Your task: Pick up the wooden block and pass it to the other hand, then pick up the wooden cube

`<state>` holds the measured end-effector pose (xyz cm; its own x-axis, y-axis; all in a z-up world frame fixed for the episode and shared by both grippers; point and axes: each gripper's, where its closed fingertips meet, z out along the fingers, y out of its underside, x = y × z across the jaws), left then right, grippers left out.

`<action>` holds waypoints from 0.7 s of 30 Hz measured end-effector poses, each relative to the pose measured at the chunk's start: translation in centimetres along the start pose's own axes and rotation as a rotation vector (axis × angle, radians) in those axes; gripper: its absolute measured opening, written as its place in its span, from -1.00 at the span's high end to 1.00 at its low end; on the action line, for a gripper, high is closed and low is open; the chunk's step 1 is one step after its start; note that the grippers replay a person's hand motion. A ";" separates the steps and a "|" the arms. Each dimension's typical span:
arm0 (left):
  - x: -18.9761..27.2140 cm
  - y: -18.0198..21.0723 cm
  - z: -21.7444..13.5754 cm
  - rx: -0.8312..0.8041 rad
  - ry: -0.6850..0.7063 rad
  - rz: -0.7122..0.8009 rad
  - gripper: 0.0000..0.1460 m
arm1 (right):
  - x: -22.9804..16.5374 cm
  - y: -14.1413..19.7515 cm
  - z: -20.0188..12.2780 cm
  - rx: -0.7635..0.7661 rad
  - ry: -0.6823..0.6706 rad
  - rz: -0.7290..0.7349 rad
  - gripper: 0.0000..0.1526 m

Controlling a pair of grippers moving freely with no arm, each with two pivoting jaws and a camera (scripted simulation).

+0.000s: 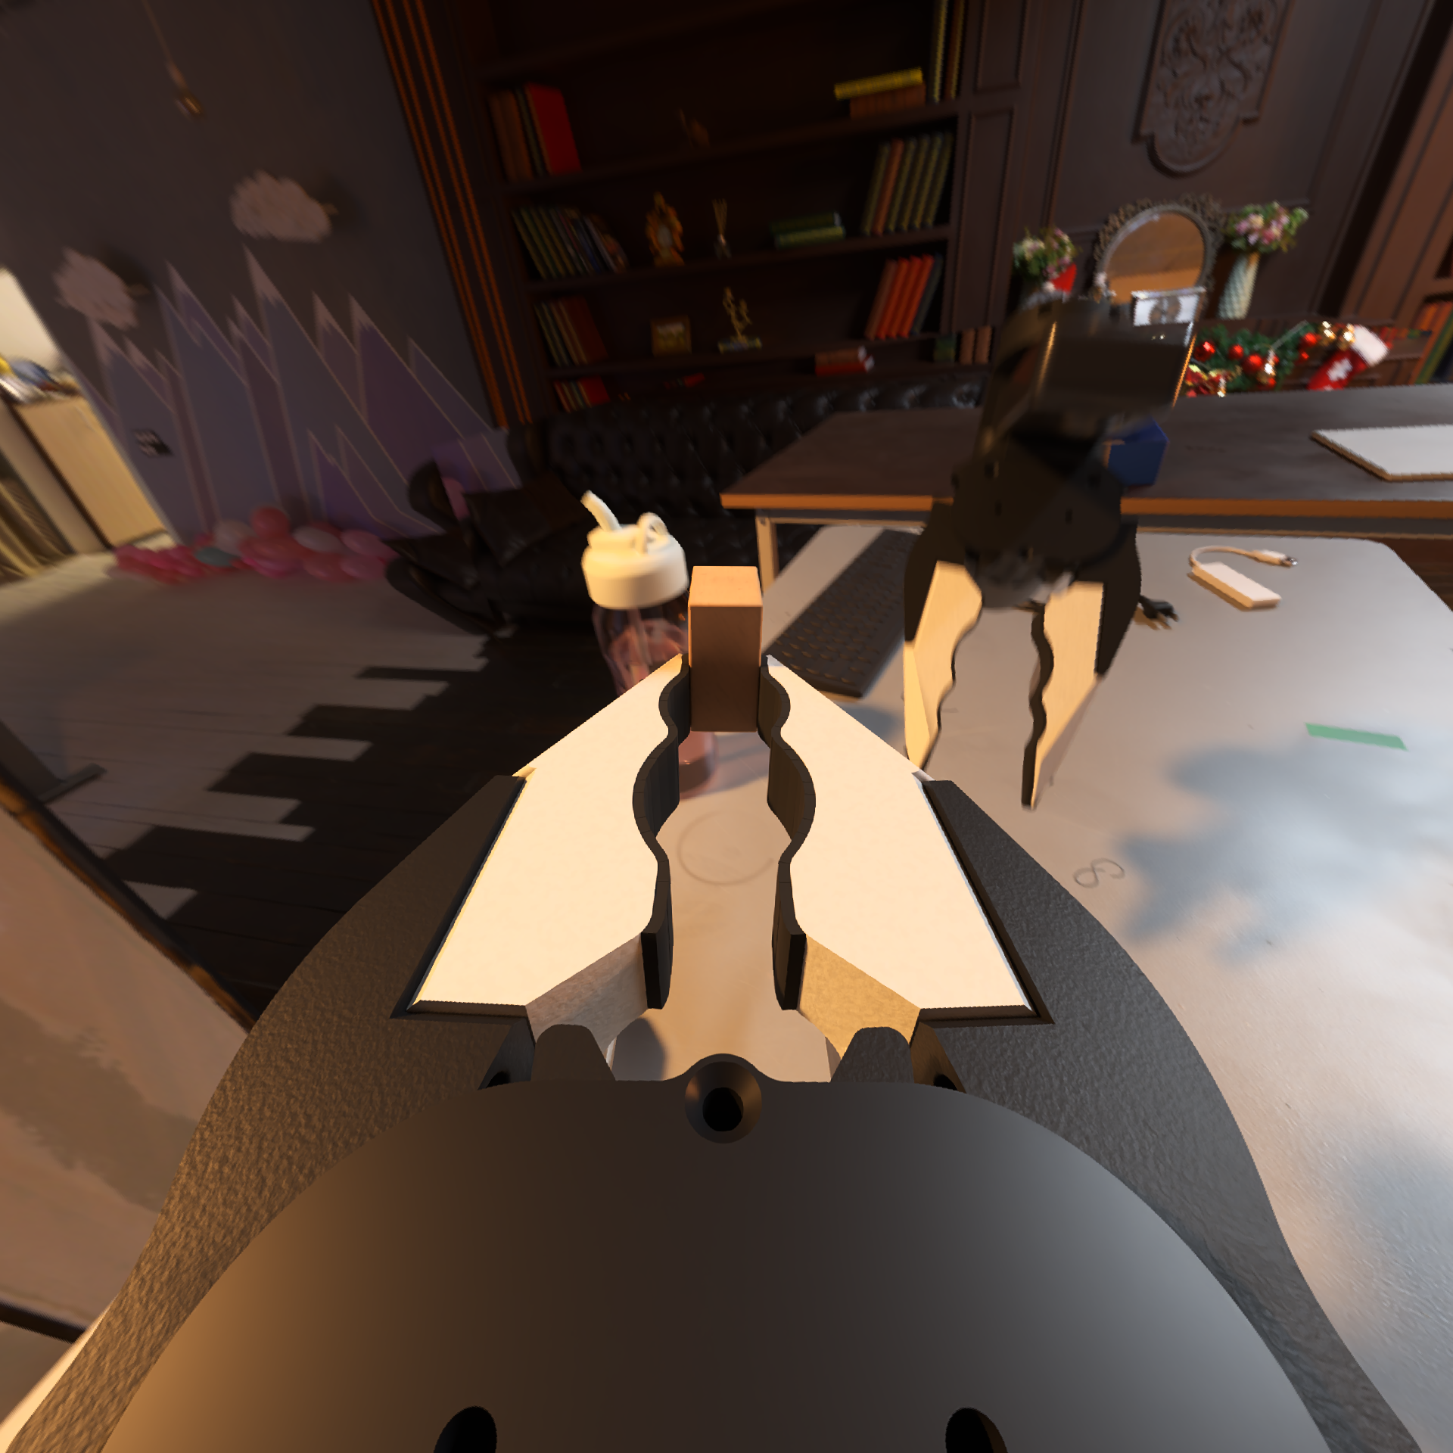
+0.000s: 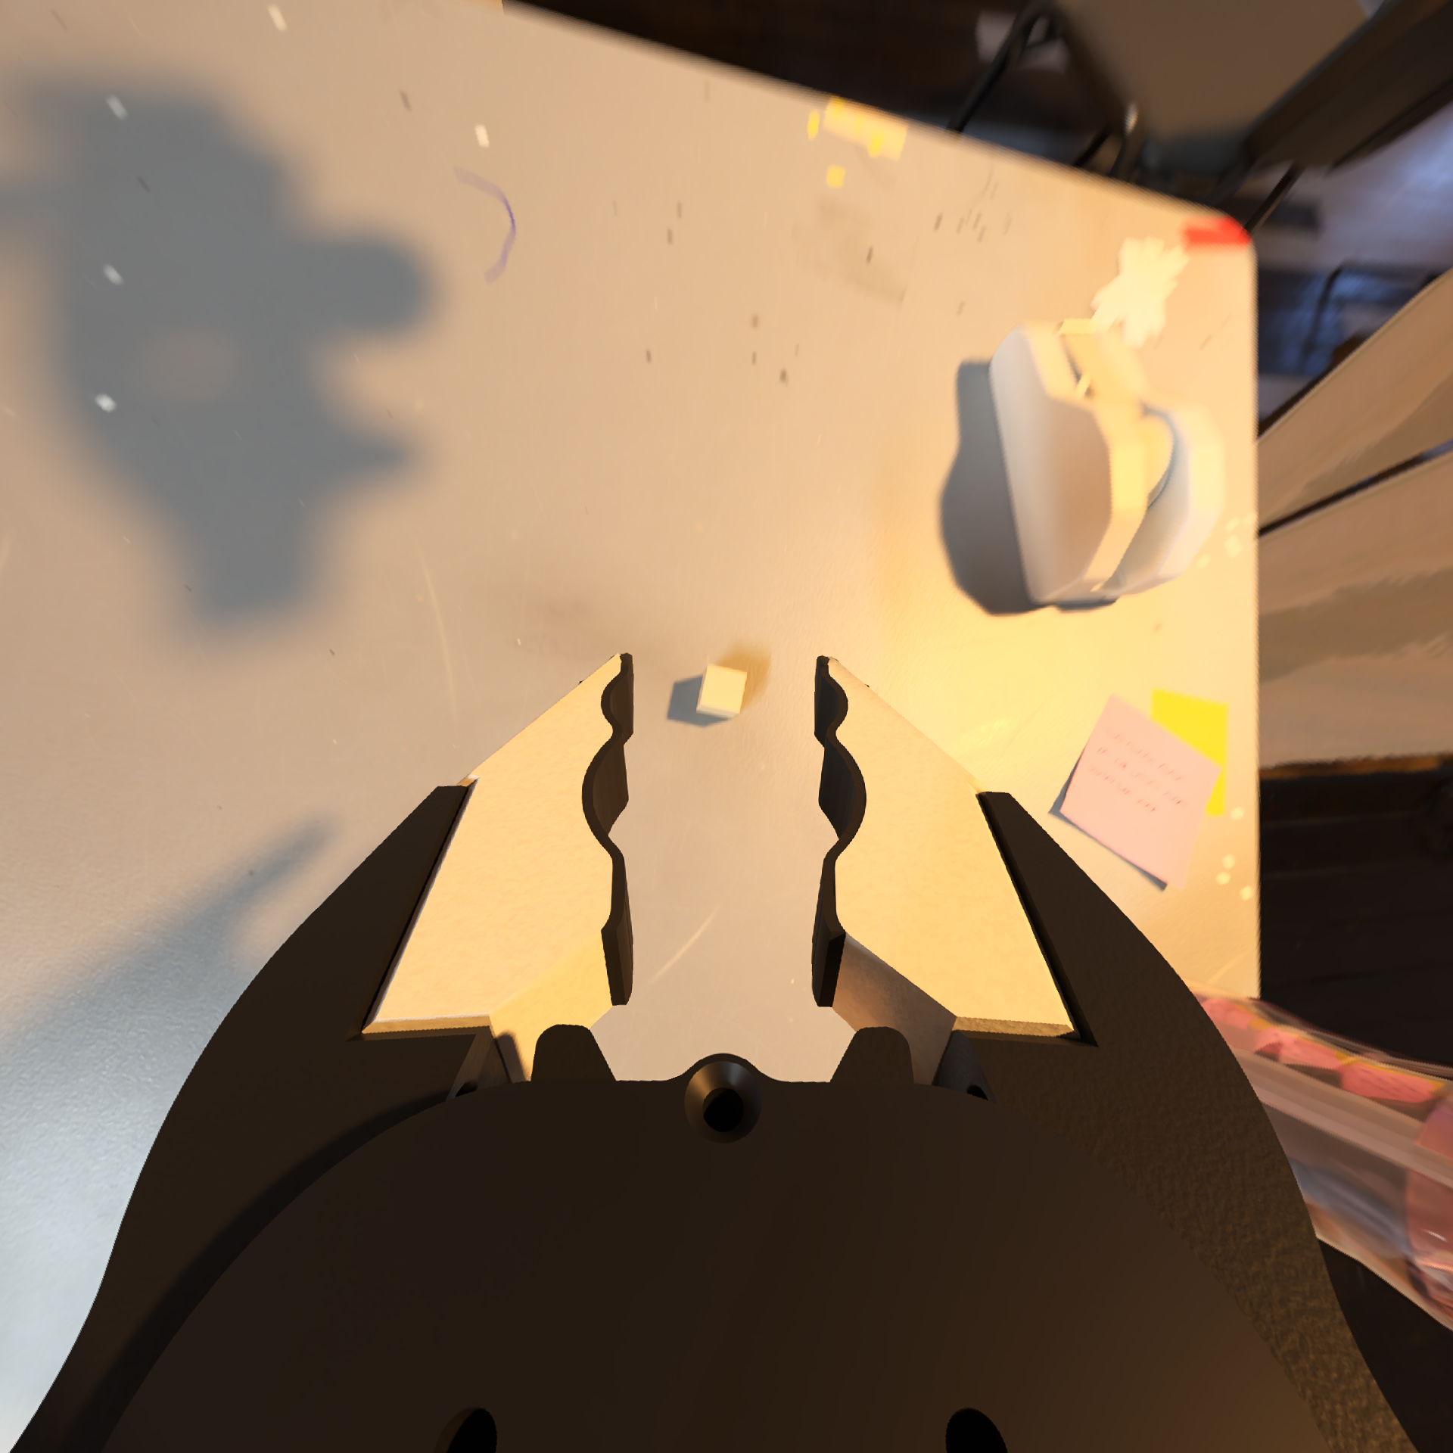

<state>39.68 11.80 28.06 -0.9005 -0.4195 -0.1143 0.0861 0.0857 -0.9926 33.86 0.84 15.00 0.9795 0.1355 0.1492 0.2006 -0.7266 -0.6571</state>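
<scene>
**A:** What does each gripper hold?

**B:** The left gripper pinches the wooden block upright between its fingertips, lifted above the white table. The right gripper gapes wide and holds nothing; in the left wrist view it hangs at two o'clock, pointing down.

**A:** And the wooden cube?

**B:** The wooden cube lies on the table at twelve o'clock, framed between the right fingertips but far beneath them.

**A:** Best approach?

**B:** Probably descend straight, keep the cube centred, and close only once the tips flank it.

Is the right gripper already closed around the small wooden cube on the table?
No: the right gripper is open above the table, and the wooden cube lies untouched between its spread fingertips.
</scene>
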 end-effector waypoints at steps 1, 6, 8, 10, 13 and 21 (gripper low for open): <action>-0.6 -1.0 -0.6 0.023 -0.016 0.011 0.79 | 0.1 0.7 0.9 -0.046 -0.011 0.009 0.40; -2.9 -5.2 -3.4 0.132 -0.108 0.047 0.79 | -0.2 3.4 5.3 -0.191 -0.081 0.108 0.44; -3.3 -6.0 -4.1 0.138 -0.097 0.050 0.79 | -0.3 4.5 6.6 -0.264 -0.081 0.150 0.43; -3.6 -6.5 -4.5 0.148 -0.096 0.051 0.79 | -0.3 5.3 7.6 -0.332 -0.075 0.180 0.43; -4.4 -5.8 -4.8 0.124 -0.131 0.037 0.79 | -0.4 6.5 8.7 -0.439 -0.080 0.228 0.39; -4.4 -3.7 -4.1 0.066 -0.126 0.042 0.79 | 0.0 7.3 9.8 -0.557 -0.058 0.231 0.37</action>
<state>41.56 17.08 32.39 -0.8351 -0.5275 -0.1560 0.1545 0.0473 -0.9869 35.56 2.16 2.93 0.9991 -0.0430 -0.0023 -0.0427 -0.9827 -0.1801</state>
